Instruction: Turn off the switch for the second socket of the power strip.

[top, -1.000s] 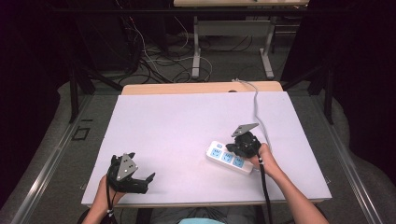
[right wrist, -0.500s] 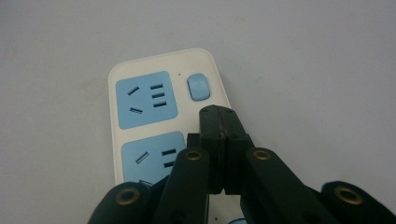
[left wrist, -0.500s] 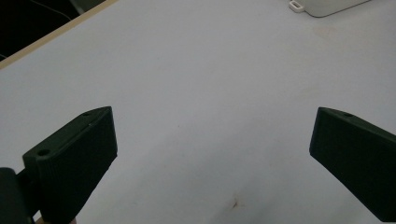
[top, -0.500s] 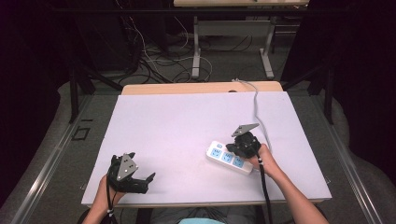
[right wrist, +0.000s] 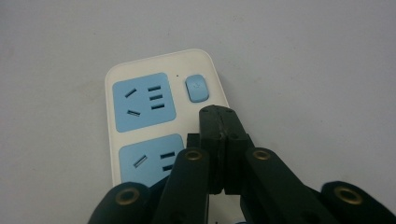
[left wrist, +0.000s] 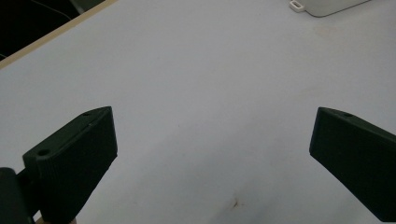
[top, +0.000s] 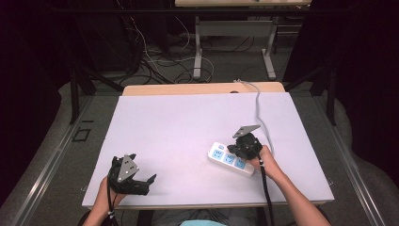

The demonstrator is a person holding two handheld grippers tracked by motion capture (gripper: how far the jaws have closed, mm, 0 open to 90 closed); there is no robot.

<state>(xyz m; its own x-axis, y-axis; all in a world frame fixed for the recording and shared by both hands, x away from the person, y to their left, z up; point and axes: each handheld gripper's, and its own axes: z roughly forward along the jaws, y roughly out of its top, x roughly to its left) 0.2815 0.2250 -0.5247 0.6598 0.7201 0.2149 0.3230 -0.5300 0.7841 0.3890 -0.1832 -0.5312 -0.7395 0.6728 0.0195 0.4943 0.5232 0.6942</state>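
A white power strip (top: 230,159) with blue socket faces lies on the white table, right of centre. Its grey cable (top: 259,110) runs to the far edge. My right gripper (top: 241,147) hovers over the strip, jaws shut with nothing between them. In the right gripper view the shut tips (right wrist: 219,122) sit just below the strip's blue switch button (right wrist: 197,87), beside a blue socket (right wrist: 143,101). My left gripper (top: 141,181) rests near the table's front left edge, open and empty. The left gripper view shows its two black fingers (left wrist: 74,158) wide apart over bare tabletop, the strip's corner (left wrist: 322,5) far off.
The white board (top: 179,122) sits on a wooden table whose far edge (top: 202,88) shows beyond it. Dark floor with cables and metal table legs (top: 197,47) lies behind.
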